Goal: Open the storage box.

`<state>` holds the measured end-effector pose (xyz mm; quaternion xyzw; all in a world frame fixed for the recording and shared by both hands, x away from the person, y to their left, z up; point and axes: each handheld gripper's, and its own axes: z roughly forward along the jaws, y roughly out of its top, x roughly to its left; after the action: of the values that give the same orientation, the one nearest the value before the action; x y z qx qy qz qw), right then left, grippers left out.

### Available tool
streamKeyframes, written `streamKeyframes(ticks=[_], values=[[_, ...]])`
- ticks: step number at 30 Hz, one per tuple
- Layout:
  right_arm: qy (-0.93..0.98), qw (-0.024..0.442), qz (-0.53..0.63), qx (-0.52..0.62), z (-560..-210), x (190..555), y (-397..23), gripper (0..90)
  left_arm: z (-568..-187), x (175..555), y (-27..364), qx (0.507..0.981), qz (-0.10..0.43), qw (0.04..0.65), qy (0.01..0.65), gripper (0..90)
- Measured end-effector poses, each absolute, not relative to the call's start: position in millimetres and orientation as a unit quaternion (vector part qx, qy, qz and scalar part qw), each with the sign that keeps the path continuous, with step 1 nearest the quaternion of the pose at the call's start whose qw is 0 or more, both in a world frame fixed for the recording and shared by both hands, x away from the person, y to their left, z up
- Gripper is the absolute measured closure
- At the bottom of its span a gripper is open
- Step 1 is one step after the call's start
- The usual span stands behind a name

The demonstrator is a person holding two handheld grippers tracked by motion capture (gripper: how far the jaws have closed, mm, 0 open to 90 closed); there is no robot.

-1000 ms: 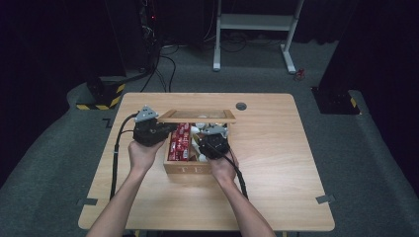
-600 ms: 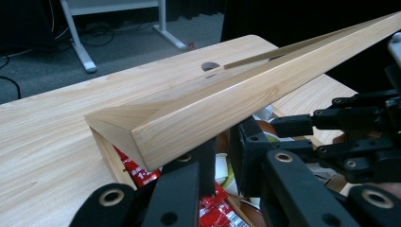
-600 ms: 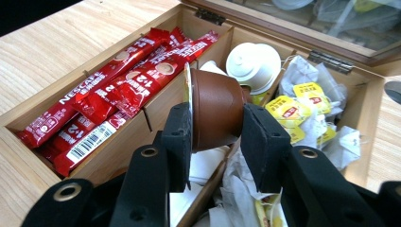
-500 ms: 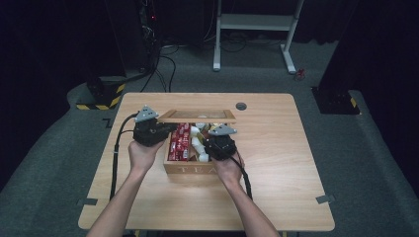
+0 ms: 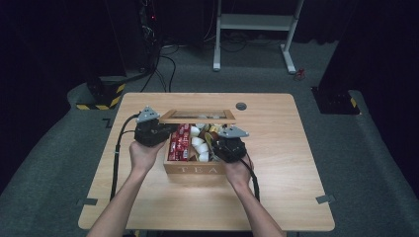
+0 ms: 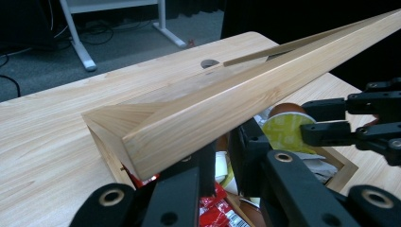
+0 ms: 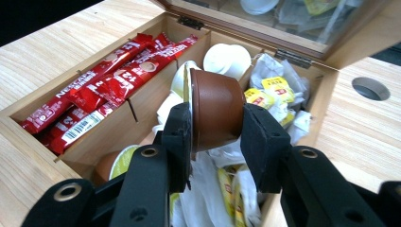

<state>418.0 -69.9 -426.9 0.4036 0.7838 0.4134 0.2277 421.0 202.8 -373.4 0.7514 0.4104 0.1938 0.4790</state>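
A wooden box (image 5: 192,169) marked TEA stands mid-table with its glass-paned lid (image 5: 197,116) raised. My left gripper (image 5: 165,131) is at the lid's left end, and in the left gripper view the jaws (image 6: 222,156) close on the lid's wooden frame (image 6: 198,118). My right gripper (image 7: 217,123) is shut on a brown capsule (image 7: 215,109) with a yellow-green foil top. It holds the capsule just above the box's right compartment (image 5: 217,143). Red sachets (image 7: 104,71) fill the left compartment. White cups (image 7: 227,57) sit in the middle.
Yellow-tagged tea bags (image 7: 272,94) and more capsules (image 7: 111,165) lie in the right compartment. A round cable hole (image 5: 241,106) is in the table behind the box. A white desk frame (image 5: 257,22) and floor cables lie beyond the table's far edge.
My right gripper has shifted to the right and a little up over the box, still gripping the capsule. The left gripper and the lid have stayed where they were.
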Motion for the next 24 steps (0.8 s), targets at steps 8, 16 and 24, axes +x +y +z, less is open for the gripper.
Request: streamKeyframes(ticks=[8, 16, 24], values=[[0.778, 0.231, 0.416, 0.410, -427, 413, -86, 64.3, -373, 421, 203, 0.751, 0.194, 0.479, 0.410, 80.9], [0.768, 0.236, 0.421, 0.421, -426, 407, -109, 64.2, -374, 422, 202, 0.752, 0.192, 0.478, 0.411, 81.1], [0.756, 0.246, 0.422, 0.436, -426, 400, -136, 64.2, -374, 422, 202, 0.753, 0.191, 0.477, 0.411, 81.0]])
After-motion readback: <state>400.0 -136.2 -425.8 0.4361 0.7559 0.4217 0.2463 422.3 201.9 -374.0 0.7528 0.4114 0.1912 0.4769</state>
